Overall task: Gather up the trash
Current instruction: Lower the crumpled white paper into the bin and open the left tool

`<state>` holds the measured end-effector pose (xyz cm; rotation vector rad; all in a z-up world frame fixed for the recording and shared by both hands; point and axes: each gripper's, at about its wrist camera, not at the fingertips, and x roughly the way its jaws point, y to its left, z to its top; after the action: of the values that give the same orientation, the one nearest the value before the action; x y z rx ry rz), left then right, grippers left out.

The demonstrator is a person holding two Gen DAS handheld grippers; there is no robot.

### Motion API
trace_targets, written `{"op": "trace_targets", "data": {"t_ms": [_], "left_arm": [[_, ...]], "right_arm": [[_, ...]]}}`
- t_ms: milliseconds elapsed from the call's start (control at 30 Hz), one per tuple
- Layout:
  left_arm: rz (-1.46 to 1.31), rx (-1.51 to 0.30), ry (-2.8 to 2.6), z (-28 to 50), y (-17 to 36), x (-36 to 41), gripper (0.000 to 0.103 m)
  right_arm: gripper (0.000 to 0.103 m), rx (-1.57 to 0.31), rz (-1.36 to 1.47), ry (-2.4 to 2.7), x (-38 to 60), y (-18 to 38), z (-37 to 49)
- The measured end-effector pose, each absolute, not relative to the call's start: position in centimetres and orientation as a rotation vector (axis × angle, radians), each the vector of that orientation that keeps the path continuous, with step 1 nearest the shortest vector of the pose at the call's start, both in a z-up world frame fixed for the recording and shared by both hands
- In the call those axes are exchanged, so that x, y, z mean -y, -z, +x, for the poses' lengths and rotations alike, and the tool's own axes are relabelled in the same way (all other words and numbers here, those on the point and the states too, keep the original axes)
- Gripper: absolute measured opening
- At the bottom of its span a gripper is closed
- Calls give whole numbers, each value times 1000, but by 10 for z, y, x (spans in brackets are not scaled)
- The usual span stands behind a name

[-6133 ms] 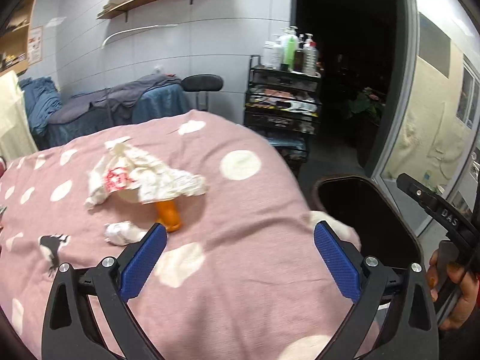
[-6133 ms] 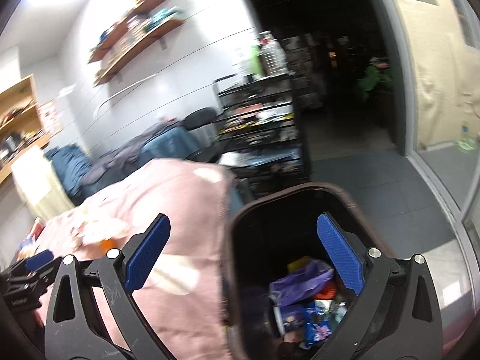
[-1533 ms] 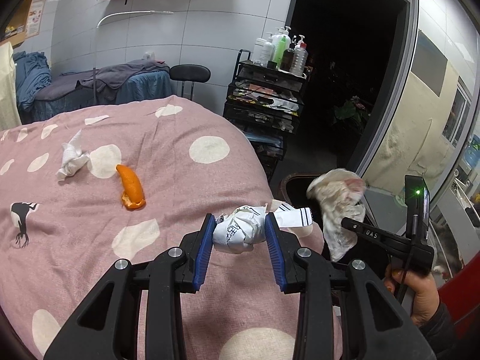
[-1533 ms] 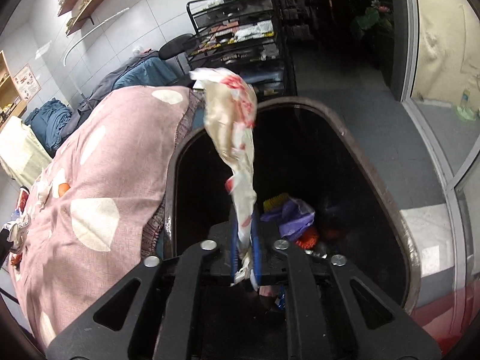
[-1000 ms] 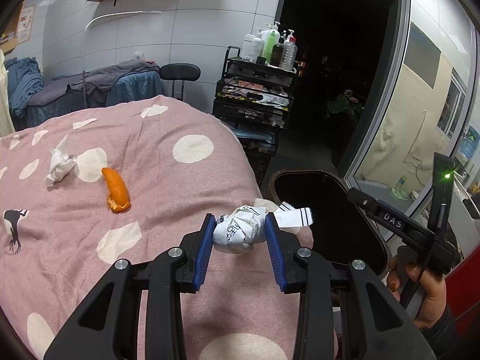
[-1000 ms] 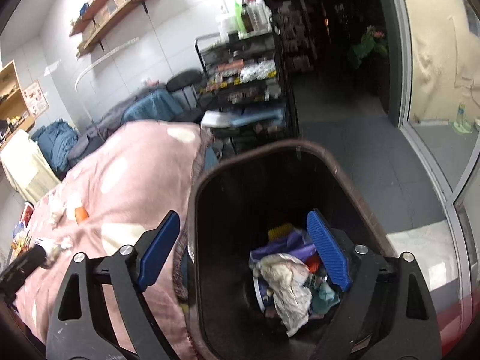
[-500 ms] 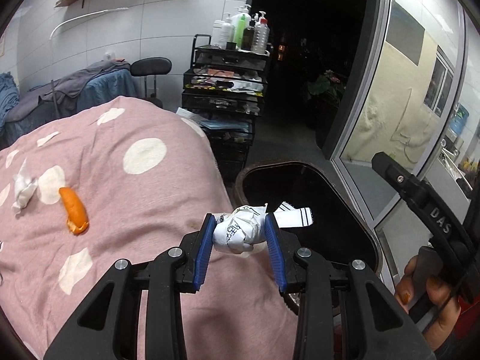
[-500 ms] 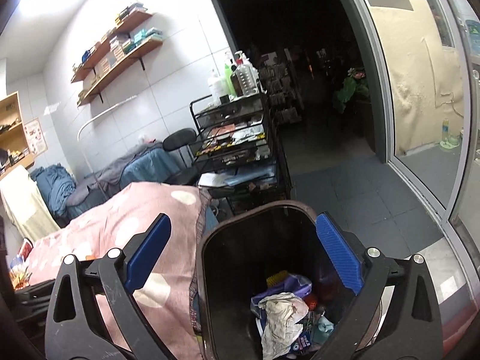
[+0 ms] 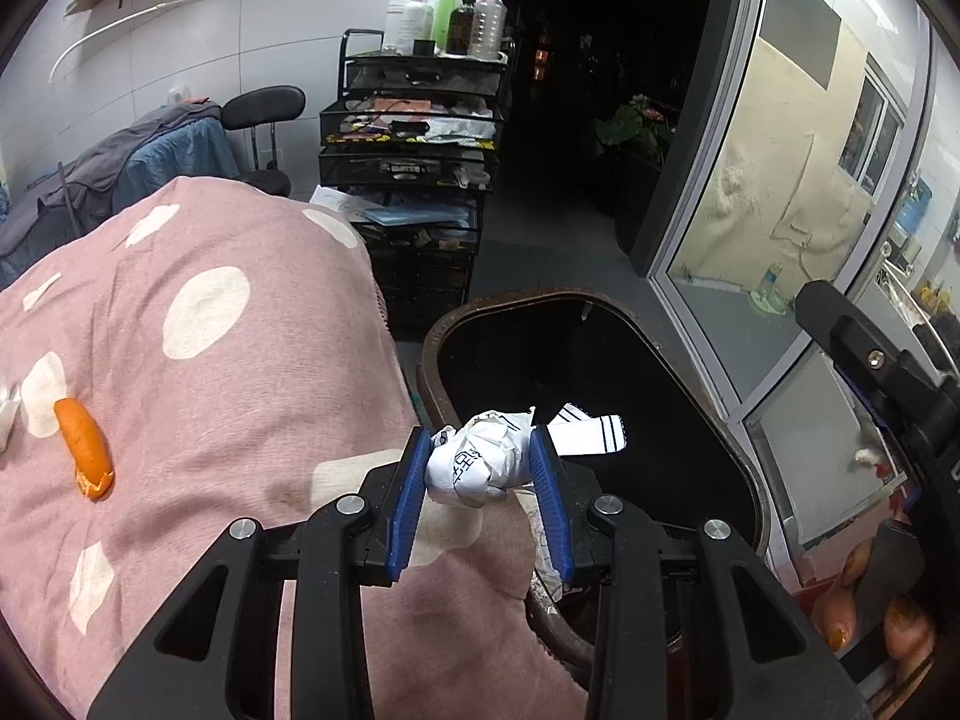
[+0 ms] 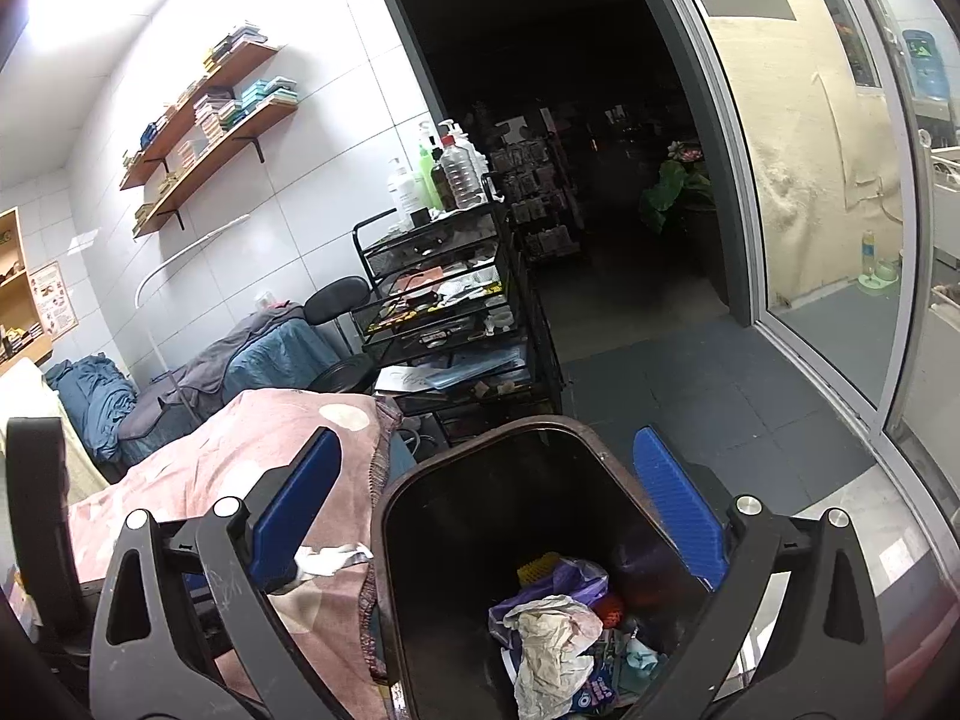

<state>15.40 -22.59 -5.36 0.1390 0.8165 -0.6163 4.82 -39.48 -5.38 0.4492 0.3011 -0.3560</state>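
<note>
My left gripper (image 9: pixel 480 468) is shut on a crumpled white paper ball (image 9: pixel 480 462) with black print, held at the near left rim of the dark trash bin (image 9: pixel 444 336). My right gripper (image 10: pixel 480 492) is open and empty above the same bin (image 10: pixel 414 480), which holds a crumpled wrapper (image 10: pixel 549 642) and other trash. The paper ball also shows in the right wrist view (image 10: pixel 327 561). An orange peel (image 9: pixel 84 447) lies on the pink spotted blanket (image 9: pixel 210 408) to the left. A white tissue (image 9: pixel 6 414) is at the far left edge.
A black wire cart (image 9: pixel 414 138) with bottles stands behind the bin. A chair (image 9: pixel 264 114) and a covered bed (image 9: pixel 150 150) are at the back left. A glass door (image 9: pixel 780 192) is on the right. The right gripper's handle and the hand (image 9: pixel 870 588) are at the lower right.
My left gripper has carried the paper ball rightward from over the blanket to the bin's rim. My right gripper released the wrapper into the bin, opened, and lifted up.
</note>
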Motion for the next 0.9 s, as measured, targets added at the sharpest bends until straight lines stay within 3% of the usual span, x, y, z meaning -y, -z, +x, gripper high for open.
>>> {"op": "trace_targets", "data": {"t_ms": [233,333,400,500,700,900], "left_arm": [[151,-841,622,163,59,240,35],[167,-848,619,164,62,244,54],[177,-842,611,163,62,246,77],[171,-823,608,161,59,244,91],[198,-765,573,151,53,238,97],[181,-727,558,143,44,222,97]], "right_arm": [[97,-309,455,363,397,55,49],[97,-312,453,368,398,55,49],[97,-313,454,368,398,55,49],[97,-318,452,367,398,56,50],[97,-315,449,365,398,57,50],[97,-313,445,362,395,58,50]]}}
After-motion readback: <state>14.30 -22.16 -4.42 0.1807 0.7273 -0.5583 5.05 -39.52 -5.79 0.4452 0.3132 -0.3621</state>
